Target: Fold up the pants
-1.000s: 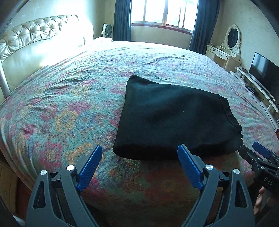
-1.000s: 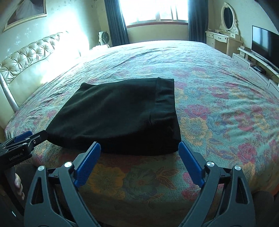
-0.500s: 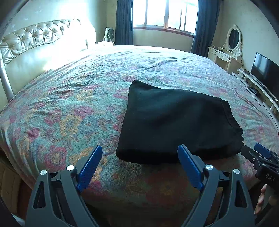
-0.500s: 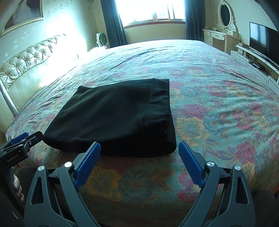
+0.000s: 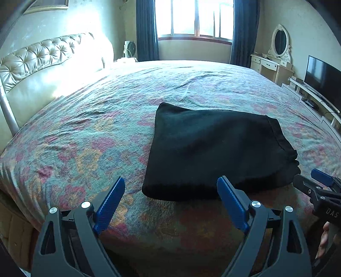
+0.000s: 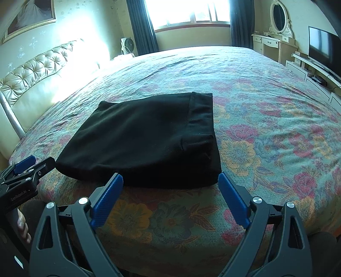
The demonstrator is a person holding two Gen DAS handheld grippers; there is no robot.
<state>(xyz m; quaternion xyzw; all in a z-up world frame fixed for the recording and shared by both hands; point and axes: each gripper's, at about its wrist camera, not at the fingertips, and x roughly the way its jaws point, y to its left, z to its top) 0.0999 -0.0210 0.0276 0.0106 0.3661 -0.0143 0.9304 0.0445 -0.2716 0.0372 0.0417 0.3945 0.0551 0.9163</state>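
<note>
The folded black pants (image 6: 145,140) are lying near the bed's (image 6: 266,89) front edge, long axis running left-right, while the left gripper (image 5: 170,202) and right gripper (image 6: 170,198) are hovering released, empty, just before it.

Your hand (image 5: 325,239) shows only as fingertips at the frame's edge. The pants (image 6: 147,140) hide their own inner folds; the framed picture (image 6: 27,17) is cropped.
</note>
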